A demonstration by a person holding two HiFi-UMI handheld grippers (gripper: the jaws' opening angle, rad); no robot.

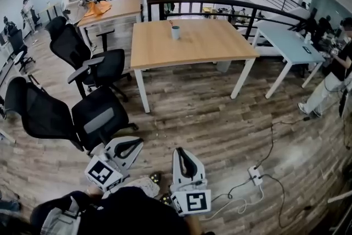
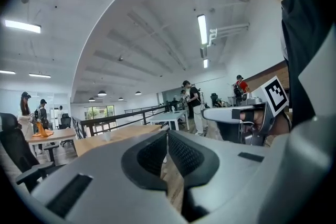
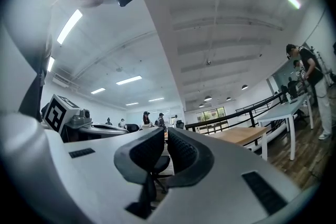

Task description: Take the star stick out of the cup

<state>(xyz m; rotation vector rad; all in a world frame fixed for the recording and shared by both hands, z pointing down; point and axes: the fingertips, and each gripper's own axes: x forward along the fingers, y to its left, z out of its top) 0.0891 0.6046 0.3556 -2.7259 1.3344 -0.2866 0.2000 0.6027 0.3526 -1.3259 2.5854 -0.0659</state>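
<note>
Head view: the person stands on the wood floor (image 1: 209,118), well apart from the counter (image 1: 214,44), with both tools held low against the body.
Cup: the cup (image 1: 175,33) stands upright and alone on the counter, past the middle toward the far side and clear of every edge.
Star stick: the star stick (image 1: 171,24) pokes out of the cup's rim and leans left. It is too small here to make out the star, and it has not been taken out.
Left tongs: the left tongs (image 2: 167,139) are pressed together with nothing between them, aimed out across the room.
Right tongs: the right tongs (image 3: 166,136) are also pressed together and empty.
Why held so: this looks like a carrying posture, tucked in and closed, since nothing is within reach. The step in hand is most likely the walk-up.
Open room: bare floor runs straight from the person to the counter's near edge.
Edges: the office chairs (image 1: 93,69) crowd the left side, and a power strip (image 1: 254,175) with its cable lies on the floor to the right. The cup's spot probably calls for a reach well over the near edge.
</note>
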